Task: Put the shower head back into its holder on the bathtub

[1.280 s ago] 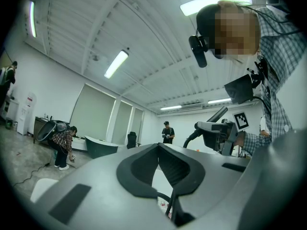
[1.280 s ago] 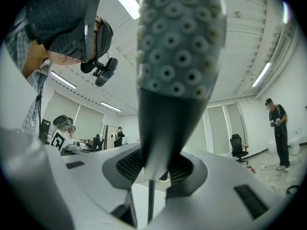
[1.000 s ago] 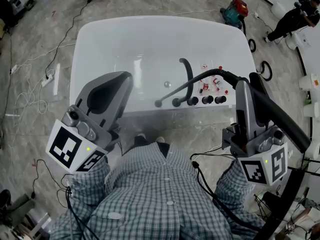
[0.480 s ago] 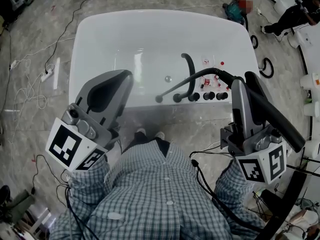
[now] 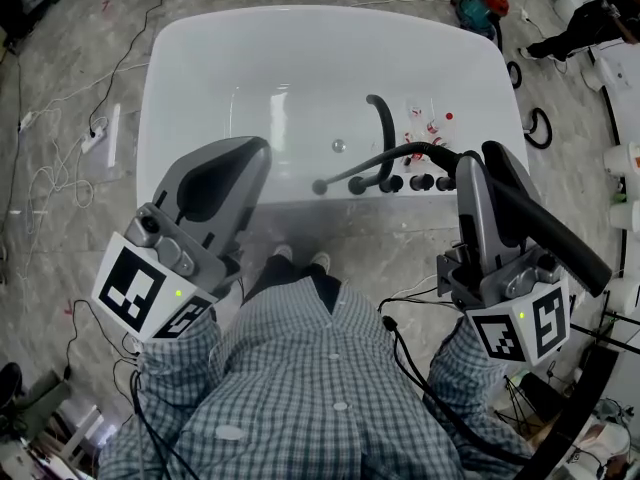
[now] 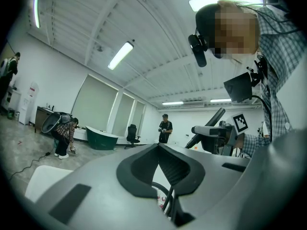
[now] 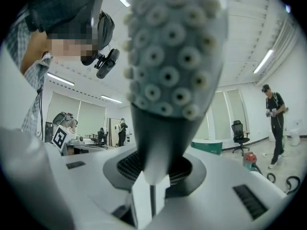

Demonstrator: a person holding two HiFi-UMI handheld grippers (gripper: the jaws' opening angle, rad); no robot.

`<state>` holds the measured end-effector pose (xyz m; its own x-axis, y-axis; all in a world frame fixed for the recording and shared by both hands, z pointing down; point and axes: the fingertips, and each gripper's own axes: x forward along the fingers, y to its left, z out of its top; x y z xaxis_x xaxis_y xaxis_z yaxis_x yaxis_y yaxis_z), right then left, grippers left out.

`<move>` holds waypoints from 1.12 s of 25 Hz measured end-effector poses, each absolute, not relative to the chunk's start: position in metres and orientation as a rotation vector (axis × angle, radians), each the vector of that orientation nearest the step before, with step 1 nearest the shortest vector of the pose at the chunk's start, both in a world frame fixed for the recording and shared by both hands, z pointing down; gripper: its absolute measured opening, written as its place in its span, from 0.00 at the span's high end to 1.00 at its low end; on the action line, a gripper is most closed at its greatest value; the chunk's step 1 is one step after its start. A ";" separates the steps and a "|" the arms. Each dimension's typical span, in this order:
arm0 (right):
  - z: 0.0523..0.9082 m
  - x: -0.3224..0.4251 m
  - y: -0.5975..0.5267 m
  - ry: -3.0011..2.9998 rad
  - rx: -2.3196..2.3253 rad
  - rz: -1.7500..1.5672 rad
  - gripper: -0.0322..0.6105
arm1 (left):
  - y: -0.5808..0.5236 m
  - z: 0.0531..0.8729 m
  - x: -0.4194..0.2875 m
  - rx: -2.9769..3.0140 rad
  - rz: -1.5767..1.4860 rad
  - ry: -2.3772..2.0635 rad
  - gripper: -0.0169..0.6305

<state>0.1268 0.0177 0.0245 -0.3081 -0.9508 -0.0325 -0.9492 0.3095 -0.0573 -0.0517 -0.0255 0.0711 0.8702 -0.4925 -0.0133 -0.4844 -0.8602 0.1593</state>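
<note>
At near edge of white bathtub [image 5: 190, 98]: R gripper [image 5: 478, 168] clamped on black shower head [image 5: 545, 233], handle betw jaws, which have just been closing. Nozzle end points back twd person, over floor, right of deck knobs [image 5: 415, 183]. Hose [image 5: 385, 161] runs from grip to tub deck, beside curved spout [image 5: 380, 128]. L gripper [image 5: 248, 158] empty, jaw tips together, hovers at tub's near side, well apart from shower head.

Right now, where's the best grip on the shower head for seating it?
On the shower head, take the slim handle from the sides, below the nozzle face: it narrows there, while the face looks too wide for the jaws. The right gripper holds it there, jaws just closed further on the handle.
</note>
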 end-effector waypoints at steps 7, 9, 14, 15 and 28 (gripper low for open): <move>0.044 0.124 0.015 2.515 -1.806 -0.098 0.77 | -0.024 0.083 -0.050 2.873 -0.062 -0.755 0.96; 0.050 0.123 0.014 2.525 -1.805 -0.117 0.77 | -0.023 0.087 -0.050 2.864 -0.052 -0.754 0.96; 0.070 0.122 0.009 2.548 -1.802 -0.173 0.77 | -0.024 0.101 -0.049 2.841 -0.025 -0.755 0.96; 0.074 0.122 0.009 2.550 -1.802 -0.181 0.77 | -0.023 0.104 -0.049 2.838 -0.022 -0.756 0.96; 0.126 0.119 -0.006 2.594 -1.844 -0.286 0.78 | -0.028 0.139 -0.047 2.796 0.043 -0.750 0.96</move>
